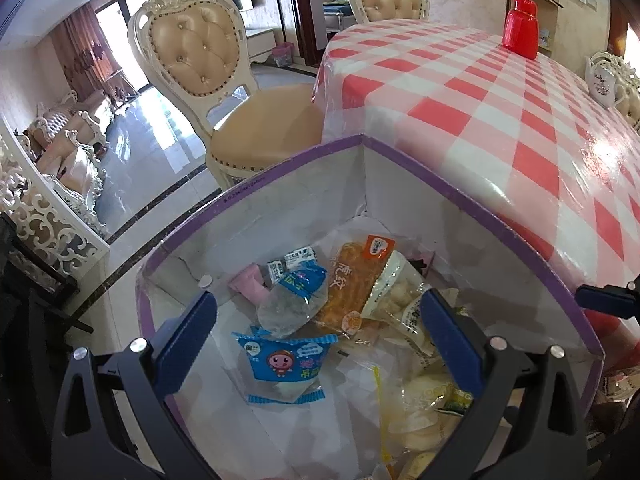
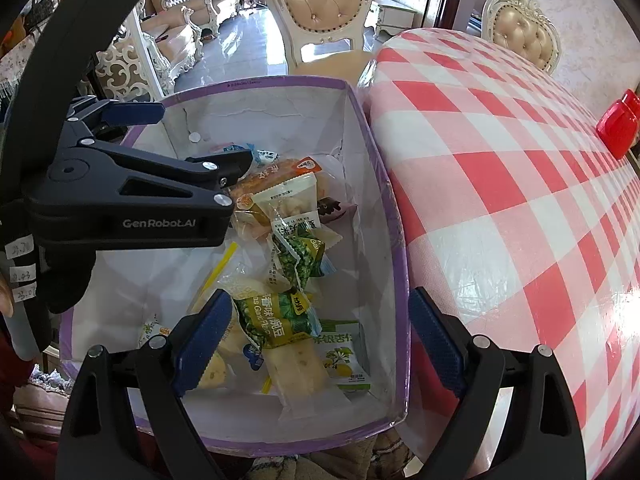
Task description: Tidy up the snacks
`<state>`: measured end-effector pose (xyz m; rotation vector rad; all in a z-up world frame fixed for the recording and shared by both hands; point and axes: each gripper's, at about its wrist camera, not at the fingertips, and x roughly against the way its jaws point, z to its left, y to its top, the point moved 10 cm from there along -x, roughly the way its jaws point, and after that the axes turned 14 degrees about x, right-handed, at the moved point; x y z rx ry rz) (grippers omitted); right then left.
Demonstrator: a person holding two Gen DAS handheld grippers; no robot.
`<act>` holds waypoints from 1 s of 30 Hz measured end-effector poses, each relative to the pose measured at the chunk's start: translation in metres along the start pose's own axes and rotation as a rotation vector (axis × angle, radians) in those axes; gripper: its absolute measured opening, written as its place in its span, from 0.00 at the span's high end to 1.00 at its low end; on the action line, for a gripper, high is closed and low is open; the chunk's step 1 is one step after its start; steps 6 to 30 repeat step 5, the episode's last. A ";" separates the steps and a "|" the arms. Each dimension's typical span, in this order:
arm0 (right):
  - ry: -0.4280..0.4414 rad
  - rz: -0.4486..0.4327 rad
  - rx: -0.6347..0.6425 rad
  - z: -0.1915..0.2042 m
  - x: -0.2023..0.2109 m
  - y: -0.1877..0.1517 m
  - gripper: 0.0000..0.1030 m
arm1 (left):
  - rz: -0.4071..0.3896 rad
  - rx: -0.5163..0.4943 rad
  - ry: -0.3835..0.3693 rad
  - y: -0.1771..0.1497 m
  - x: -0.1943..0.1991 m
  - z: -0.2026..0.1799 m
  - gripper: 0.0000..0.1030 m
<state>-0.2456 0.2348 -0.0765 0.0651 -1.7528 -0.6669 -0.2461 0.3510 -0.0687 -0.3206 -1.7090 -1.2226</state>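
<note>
1. Your left hand-held gripper (image 1: 316,344), black frame with blue pads, sits low in the left wrist view with its jaws spread wide and nothing between them. It hangs over the open box.
2. Your right hand-held gripper (image 2: 316,340), same build, fills the bottom of the right wrist view, likewise spread and empty, one pad over the box interior and the other above its right wall.
3. The white cardboard box with purple rim (image 1: 400,200) stands just beside the table edge; in the right wrist view it fills the centre-left.
4. The snacks lie loose inside the box:
   - blue-and-white clear packet with a pink cartoon face (image 1: 286,364), lower centre of the left wrist view;
   - second blue-topped clear packet (image 1: 292,300), just above it;
   - orange-labelled packet of golden strips (image 1: 356,280), toward the far corner;
   - green-and-yellow printed packet (image 2: 276,316), between your right pads;
   - clear-wrapped pale roll (image 2: 296,372), below it;
   - white packet with green lettering (image 2: 344,356), against the right wall.
5. The table with the red-and-white checked cloth (image 2: 520,200) fills the right of both views.
6. A red plastic lidded jar (image 1: 520,28) stands on the table, upper right of the left wrist view.
7. A cream carved chair with tan tufted back (image 1: 196,48) stands upper left.
</note>
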 end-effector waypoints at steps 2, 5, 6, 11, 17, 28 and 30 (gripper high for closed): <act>0.000 0.000 0.001 0.000 0.000 0.000 0.16 | 0.007 0.004 -0.005 0.000 -0.001 0.000 0.01; 0.000 -0.001 -0.001 0.000 0.000 0.000 0.16 | 0.010 0.004 -0.004 -0.001 -0.001 0.000 0.01; 0.000 -0.001 -0.001 0.000 0.000 0.000 0.16 | 0.010 0.004 -0.004 -0.001 -0.001 0.000 0.01; 0.000 -0.001 -0.001 0.000 0.000 0.000 0.16 | 0.010 0.004 -0.004 -0.001 -0.001 0.000 0.01; 0.000 -0.001 -0.001 0.000 0.000 0.000 0.16 | 0.010 0.004 -0.004 -0.001 -0.001 0.000 0.01; 0.000 -0.001 -0.001 0.000 0.000 0.000 0.16 | 0.010 0.004 -0.004 -0.001 -0.001 0.000 0.01; 0.000 -0.001 -0.001 0.000 0.000 0.000 0.16 | 0.010 0.004 -0.004 -0.001 -0.001 0.000 0.01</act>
